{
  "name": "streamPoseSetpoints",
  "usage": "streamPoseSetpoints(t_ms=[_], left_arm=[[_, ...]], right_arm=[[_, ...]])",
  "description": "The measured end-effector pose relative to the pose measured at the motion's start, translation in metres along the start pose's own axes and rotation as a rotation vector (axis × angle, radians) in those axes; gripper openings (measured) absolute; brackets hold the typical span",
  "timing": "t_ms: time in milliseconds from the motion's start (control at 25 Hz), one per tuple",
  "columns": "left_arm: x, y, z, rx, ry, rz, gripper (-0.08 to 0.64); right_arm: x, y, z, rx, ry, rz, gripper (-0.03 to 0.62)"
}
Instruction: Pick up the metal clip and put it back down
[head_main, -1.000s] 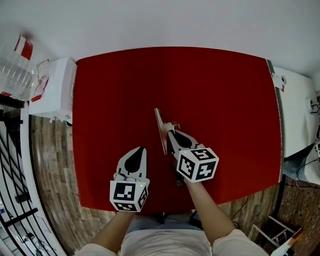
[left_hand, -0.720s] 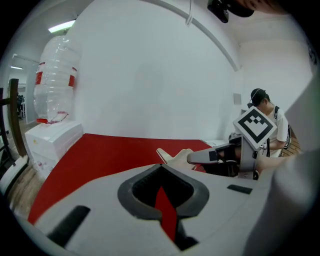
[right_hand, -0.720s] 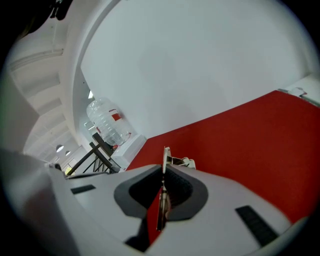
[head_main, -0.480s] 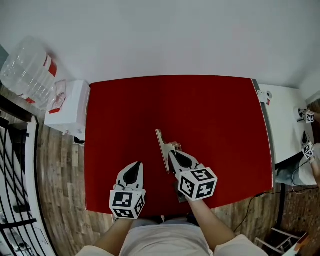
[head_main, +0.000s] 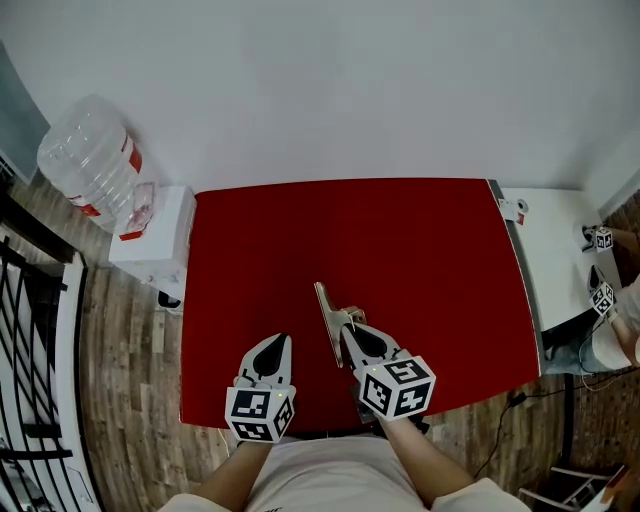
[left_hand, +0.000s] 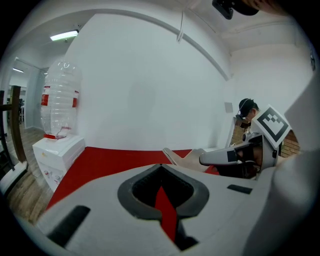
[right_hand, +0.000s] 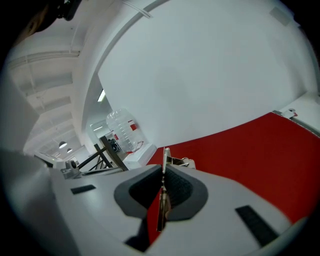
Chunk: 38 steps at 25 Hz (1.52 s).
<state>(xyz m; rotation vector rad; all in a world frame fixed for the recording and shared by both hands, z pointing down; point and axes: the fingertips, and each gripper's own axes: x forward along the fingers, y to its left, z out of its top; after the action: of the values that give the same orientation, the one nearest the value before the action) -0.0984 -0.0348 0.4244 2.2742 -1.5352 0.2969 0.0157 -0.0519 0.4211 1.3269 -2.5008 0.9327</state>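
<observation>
The metal clip (head_main: 328, 322) is a long brass-coloured plate with a small handle, standing on edge over the near middle of the red table (head_main: 420, 250). My right gripper (head_main: 349, 331) is shut on its handle end. In the right gripper view the clip's thin edge (right_hand: 165, 159) runs up between the pressed pads of the right gripper (right_hand: 162, 169). My left gripper (head_main: 277, 341) rests near the table's front edge, left of the clip and apart from it, shut with nothing in it. From the left gripper (left_hand: 161, 166) the clip (left_hand: 190, 157) shows at right, held by the other gripper.
A large clear water bottle (head_main: 93, 150) stands beside a white box (head_main: 155, 235) off the table's left edge. A white side table (head_main: 545, 250) adjoins the right edge, with a person's arm (head_main: 620, 335) and marker cubes (head_main: 601, 238) beyond it. Wooden floor surrounds the table.
The head view has tilted up, so the table sits lower and smaller in frame. Both grippers and the held clip keep roughly the same places on the table.
</observation>
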Motion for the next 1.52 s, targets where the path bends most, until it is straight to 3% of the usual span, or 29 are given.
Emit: streamPoseSetpoints(t_ms=[1520], left_arm=[[-0.037, -0.014, 0.004, 0.001, -0.023, -0.032, 0.005]], right_arm=[[-0.036, 0.026, 0.002, -0.023, -0.051, -0.001, 0.018]])
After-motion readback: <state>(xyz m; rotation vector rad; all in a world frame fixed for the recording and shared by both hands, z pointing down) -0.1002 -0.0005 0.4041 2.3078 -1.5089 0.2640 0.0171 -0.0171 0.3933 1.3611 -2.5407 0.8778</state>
